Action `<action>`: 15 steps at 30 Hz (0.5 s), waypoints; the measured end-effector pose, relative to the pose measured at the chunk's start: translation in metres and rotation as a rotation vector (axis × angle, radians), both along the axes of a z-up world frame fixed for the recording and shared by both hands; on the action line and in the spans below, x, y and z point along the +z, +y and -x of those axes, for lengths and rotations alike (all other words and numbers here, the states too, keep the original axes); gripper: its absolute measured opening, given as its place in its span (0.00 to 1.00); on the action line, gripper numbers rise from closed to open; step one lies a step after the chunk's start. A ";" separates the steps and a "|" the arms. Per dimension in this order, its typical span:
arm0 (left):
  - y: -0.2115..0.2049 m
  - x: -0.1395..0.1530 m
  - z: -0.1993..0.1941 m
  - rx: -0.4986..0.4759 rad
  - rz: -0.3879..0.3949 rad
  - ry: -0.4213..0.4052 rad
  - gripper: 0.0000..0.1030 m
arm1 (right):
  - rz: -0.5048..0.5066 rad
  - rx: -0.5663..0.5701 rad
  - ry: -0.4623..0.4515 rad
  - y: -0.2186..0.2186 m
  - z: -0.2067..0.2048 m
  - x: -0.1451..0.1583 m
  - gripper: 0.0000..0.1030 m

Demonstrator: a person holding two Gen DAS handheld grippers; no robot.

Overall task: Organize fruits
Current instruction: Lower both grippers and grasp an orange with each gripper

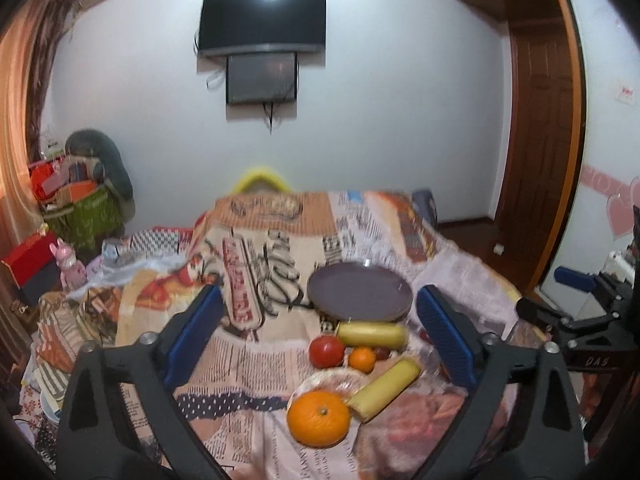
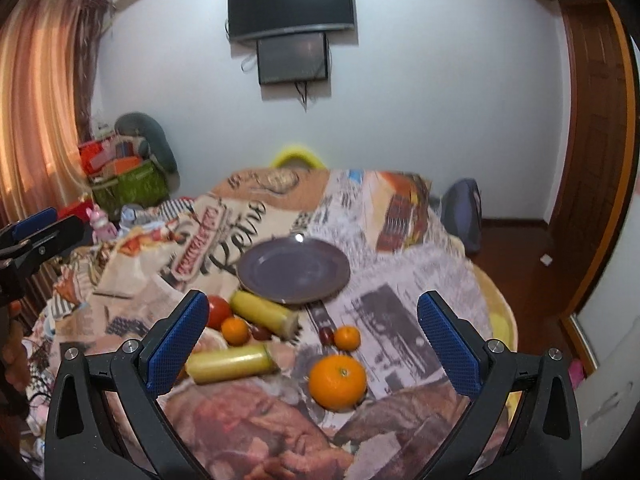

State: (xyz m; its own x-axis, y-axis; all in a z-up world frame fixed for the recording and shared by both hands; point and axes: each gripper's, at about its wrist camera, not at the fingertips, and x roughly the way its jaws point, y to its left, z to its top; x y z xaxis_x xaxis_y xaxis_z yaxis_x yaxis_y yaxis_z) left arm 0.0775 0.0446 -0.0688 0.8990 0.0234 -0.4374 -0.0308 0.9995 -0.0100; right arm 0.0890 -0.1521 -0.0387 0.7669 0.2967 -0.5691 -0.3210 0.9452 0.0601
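Both tools hang with jaws wide and empty: the left tool (image 1: 320, 344) and the right tool (image 2: 314, 344). The round, empty purple plate (image 2: 294, 270) sits mid-table. Nearer the tools than the plate lie a large orange (image 2: 337, 380), two yellow cylinders (image 2: 230, 362) lying crosswise, a red tomato (image 2: 219, 311) and small tangerines. The right tool seems nearer the orange. A newspaper-print cloth (image 2: 400, 320) covers the table; a dark screen (image 2: 291, 4) hangs on the white wall.

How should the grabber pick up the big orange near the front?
Grip the big orange across its round middle, one pad on each side, coming down from above and the front. It sits stem-up with open cloth around it in the right wrist view, and the right gripper already stands wide enough, probably, to straddle it.
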 end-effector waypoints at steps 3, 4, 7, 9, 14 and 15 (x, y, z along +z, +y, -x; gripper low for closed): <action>0.009 -0.022 -0.018 -0.014 0.008 0.102 0.81 | 0.008 0.001 0.060 -0.001 -0.008 -0.015 0.92; 0.011 -0.030 -0.023 -0.018 0.012 0.129 0.81 | 0.004 0.002 0.081 -0.002 -0.011 -0.020 0.90; 0.017 -0.052 -0.035 -0.020 0.024 0.204 0.78 | -0.011 0.001 0.139 -0.006 -0.021 -0.035 0.85; 0.021 -0.065 -0.042 -0.023 0.037 0.252 0.75 | -0.004 -0.002 0.164 -0.007 -0.024 -0.044 0.83; 0.024 -0.093 -0.054 -0.014 0.031 0.367 0.72 | 0.001 -0.011 0.227 -0.011 -0.031 -0.063 0.81; 0.024 -0.099 -0.056 -0.014 0.031 0.386 0.72 | 0.000 -0.012 0.240 -0.011 -0.035 -0.067 0.80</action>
State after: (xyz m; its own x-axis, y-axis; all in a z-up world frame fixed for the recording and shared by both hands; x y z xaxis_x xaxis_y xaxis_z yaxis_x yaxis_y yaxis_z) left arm 0.1331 0.0688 -0.1676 0.6683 -0.0059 -0.7439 -0.0248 0.9992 -0.0303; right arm 0.1238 -0.1629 -0.1061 0.6133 0.2884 -0.7353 -0.2866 0.9488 0.1331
